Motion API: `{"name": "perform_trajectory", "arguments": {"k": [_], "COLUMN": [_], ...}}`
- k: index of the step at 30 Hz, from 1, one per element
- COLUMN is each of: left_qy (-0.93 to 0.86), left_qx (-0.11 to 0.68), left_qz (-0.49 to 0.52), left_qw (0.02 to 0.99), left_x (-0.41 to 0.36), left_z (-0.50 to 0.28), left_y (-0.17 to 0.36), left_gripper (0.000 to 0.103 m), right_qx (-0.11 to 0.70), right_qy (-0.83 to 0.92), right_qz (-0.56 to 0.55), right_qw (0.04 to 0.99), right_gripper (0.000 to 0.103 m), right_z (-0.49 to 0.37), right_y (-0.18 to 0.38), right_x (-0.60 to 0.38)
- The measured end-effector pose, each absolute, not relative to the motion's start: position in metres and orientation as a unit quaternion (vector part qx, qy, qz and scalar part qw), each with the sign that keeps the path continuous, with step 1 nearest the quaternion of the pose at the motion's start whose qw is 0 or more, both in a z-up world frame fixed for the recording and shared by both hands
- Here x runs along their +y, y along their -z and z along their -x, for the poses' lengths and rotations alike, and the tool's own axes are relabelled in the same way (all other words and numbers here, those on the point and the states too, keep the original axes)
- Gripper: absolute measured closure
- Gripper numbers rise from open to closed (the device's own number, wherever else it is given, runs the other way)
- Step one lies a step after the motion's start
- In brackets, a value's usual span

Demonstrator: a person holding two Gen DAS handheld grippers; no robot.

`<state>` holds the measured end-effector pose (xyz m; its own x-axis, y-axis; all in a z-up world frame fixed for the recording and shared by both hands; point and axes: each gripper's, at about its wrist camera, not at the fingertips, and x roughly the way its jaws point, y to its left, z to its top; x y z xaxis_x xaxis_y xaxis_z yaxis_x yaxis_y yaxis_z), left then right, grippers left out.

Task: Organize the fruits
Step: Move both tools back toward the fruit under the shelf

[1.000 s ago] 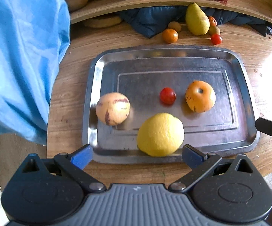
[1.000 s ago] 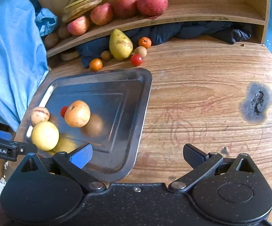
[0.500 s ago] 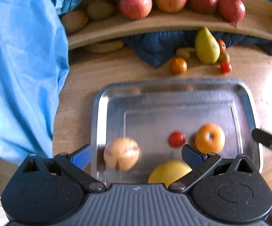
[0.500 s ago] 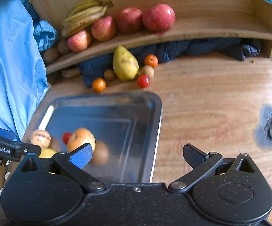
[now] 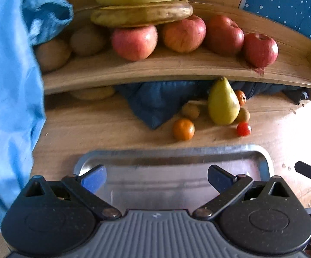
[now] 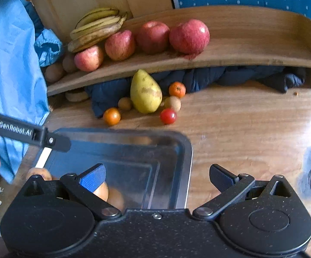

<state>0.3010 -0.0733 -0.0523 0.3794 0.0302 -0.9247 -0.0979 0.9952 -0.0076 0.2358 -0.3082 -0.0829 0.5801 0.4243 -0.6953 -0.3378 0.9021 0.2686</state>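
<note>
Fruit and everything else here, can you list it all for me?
Bananas: one bunch, yellow-brown, on shelf, resting on apples.
Apples: four, red, in a row on shelf.
Kiwis: two, brown, shelf's left end.
Pear: one, yellow-green, on table by shelf.
Small fruits: five, orange, red and tan, around pear.
Tray: one, metal, on table, near edge hidden.
Tray fruits: at least two, orange-tan, mostly hidden.
Dark cloth: one, navy, under shelf.
Blue cloth: one, left side.
Left gripper: open, over tray.
Right gripper: open, over tray's right edge.
</note>
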Motion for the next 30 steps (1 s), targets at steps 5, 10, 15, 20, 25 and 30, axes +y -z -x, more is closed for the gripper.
{"name": "perform_trajectory", "arguments": {"k": [5, 10, 15, 20, 25, 30], "left_qy": [-0.015, -0.003, -0.007, -0.003, 0.016, 0.032], "left_qx": [0.563, 0.566, 0.556, 0.558, 0.561, 0.558], "left_qz": [0.032, 0.046, 0.046, 0.049, 0.055, 0.062], "left_qw": [0.826, 0.823, 0.830, 0.828, 0.826, 0.827], "left_x": [-0.077, -0.075, -0.077, -0.078, -0.080, -0.082], "left_z": [-0.330, -0.349, -0.357, -0.364, -0.369, -0.373], "left_y": [0.067, 0.082, 0.089, 0.096, 0.102, 0.111], "left_gripper": [0.001, 0.001, 0.001, 0.001, 0.001, 0.001], "right_qx": [0.398, 0.408, 0.416, 0.421, 0.429, 0.432], "right_qy": [-0.193, -0.171, -0.155, -0.144, -0.136, -0.140], "right_qz": [-0.035, -0.015, -0.004, 0.001, 0.019, 0.027], "right_qw": [0.896, 0.897, 0.896, 0.896, 0.893, 0.890], "right_gripper": [0.001, 0.001, 0.001, 0.001, 0.001, 0.003], "right_z": [-0.255, -0.273, -0.290, -0.302, -0.313, -0.318], "right_y": [0.084, 0.088, 0.094, 0.103, 0.110, 0.112], "right_x": [-0.296, -0.289, -0.283, -0.276, -0.271, -0.264]}}
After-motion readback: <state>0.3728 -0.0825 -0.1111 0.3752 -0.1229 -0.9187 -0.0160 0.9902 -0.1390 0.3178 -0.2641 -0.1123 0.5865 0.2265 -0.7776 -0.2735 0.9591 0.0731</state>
